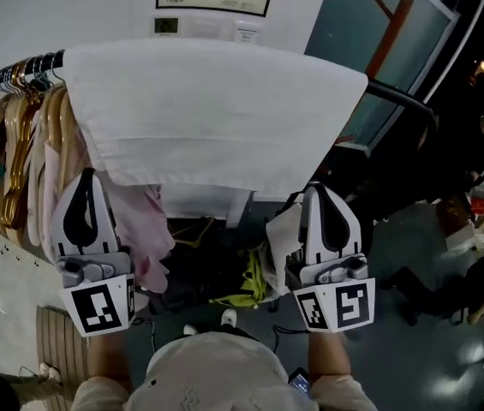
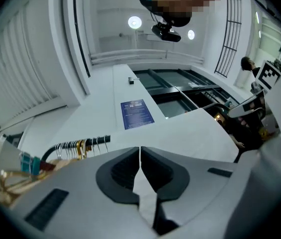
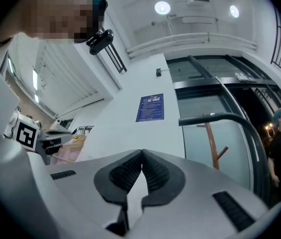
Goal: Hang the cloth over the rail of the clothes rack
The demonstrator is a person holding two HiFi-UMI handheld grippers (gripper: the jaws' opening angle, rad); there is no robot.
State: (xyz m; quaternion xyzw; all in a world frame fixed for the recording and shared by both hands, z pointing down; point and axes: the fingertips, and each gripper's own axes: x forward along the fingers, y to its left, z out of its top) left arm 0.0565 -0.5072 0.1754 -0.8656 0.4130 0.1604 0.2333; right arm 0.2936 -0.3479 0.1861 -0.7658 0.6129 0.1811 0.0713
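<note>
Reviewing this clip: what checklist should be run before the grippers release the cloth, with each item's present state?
1. Cloth draped over the rail: ok.
2. Left gripper shut on the cloth's near edge: ok.
3. Right gripper shut on the near edge: ok.
4. Cloth spread flat, not bunched: ok.
5. Cloth clear of the hangers: cannot tell; its left end sits right beside them.
6. Enough cloth down the far side: cannot tell, hidden.
</note>
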